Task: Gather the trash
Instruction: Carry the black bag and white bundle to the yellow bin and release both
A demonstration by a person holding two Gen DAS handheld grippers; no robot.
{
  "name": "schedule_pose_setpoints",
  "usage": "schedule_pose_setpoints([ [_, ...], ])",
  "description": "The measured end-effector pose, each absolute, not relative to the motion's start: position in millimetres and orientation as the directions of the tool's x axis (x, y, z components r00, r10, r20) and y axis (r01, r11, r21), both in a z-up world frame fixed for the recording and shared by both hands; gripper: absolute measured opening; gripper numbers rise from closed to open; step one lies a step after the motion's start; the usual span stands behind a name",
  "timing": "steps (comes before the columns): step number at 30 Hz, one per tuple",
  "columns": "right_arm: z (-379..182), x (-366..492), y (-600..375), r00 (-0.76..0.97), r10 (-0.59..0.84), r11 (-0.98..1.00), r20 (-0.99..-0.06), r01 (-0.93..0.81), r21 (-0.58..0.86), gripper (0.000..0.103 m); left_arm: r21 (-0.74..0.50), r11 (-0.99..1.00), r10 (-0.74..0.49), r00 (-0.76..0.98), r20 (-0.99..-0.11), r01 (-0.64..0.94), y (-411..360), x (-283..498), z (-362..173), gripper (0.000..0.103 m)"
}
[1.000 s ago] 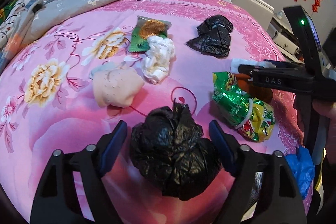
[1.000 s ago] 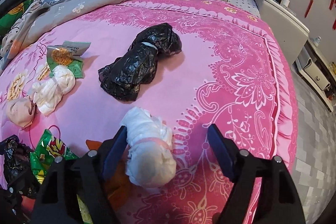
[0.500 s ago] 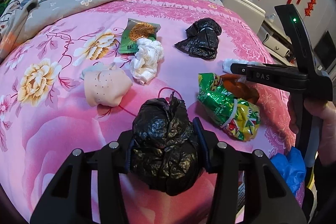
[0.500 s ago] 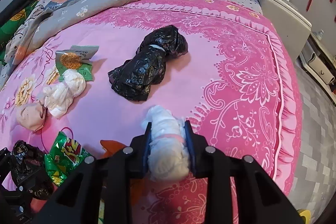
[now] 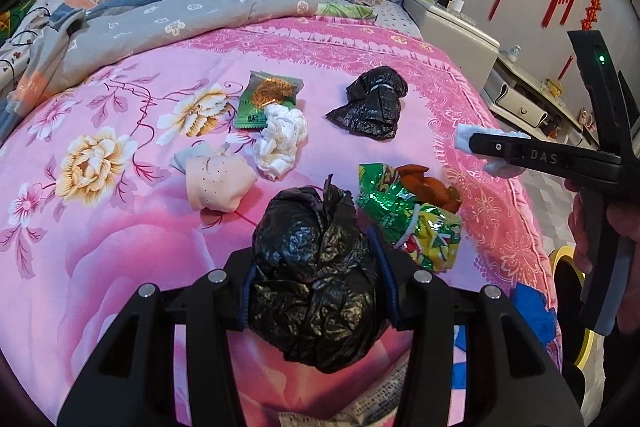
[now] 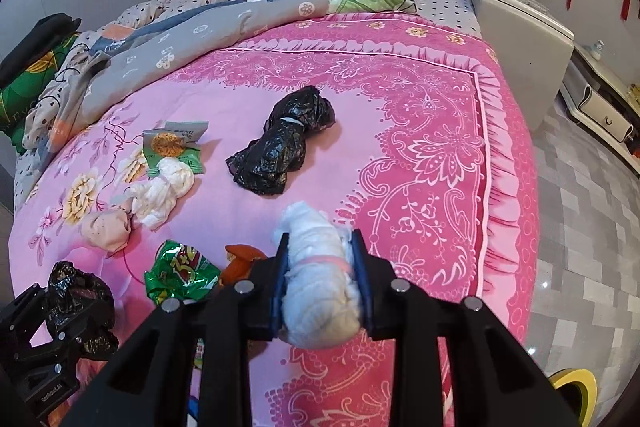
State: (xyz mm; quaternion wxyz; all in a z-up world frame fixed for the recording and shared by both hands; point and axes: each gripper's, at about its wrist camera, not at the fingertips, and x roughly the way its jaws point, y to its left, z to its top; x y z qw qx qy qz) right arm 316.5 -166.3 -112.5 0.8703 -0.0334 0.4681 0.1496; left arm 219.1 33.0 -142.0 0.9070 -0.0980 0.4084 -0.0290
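My left gripper (image 5: 316, 279) is shut on a crumpled black plastic bag (image 5: 312, 291), held just above the pink bedspread (image 5: 120, 227). In the right wrist view, my right gripper (image 6: 320, 267) is shut on a white bundle (image 6: 316, 291) tied with a pink band, lifted off the bed. On the bedspread lie a green and yellow snack wrapper (image 5: 404, 219), an orange scrap (image 5: 428, 183), a second black bag (image 5: 372, 103), a white crumpled bag (image 5: 280, 139), a green noodle packet (image 5: 268, 99) and a peach cloth bundle (image 5: 216, 183).
A grey quilt (image 5: 160, 23) and pillows are heaped at the far end of the bed. A white cabinet (image 6: 520, 23) stands beyond the right edge, above grey tiled floor. A yellow-rimmed object (image 6: 576, 383) and something blue (image 5: 532, 311) sit low at the right.
Both grippers went from open around their bundles to shut on them. Both then rose, lifting the black bag and the white bundle off the bedspread.
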Motion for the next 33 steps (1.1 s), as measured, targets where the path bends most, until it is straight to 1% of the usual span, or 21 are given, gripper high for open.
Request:
schedule_pose_setpoints([
  [3,-100,304,-175,0.531,0.234,0.956,-0.815,-0.28,0.092,0.027,-0.197,0.98,-0.127,0.679,-0.723,-0.027,31,212,-132,0.045],
  [7,-79,285,-196,0.547,0.259,0.958,-0.796,-0.253,0.138,0.027,-0.204,0.977,-0.104,0.69,-0.716,-0.065,32,202,-120,0.045],
  [11,-57,264,-215,0.58,0.26,0.962,-0.772,-0.229,0.152,0.027,-0.203,0.978,-0.112,0.7,-0.706,-0.048,23,191,-110,0.045],
  [13,-45,252,-226,0.598,0.259,0.963,-0.759,-0.217,0.158,0.027,-0.188,0.982,-0.107,0.713,-0.693,-0.036,16,184,-101,0.045],
  [21,-7,211,-265,0.658,0.251,0.968,-0.71,-0.181,0.175,0.027,-0.187,0.981,-0.153,0.751,-0.643,0.039,-16,163,-60,0.045],
  [33,33,156,-324,0.735,0.228,0.971,-0.639,-0.124,0.204,0.027,-0.167,0.973,-0.228,0.777,-0.587,0.16,-79,140,-14,0.045],
])
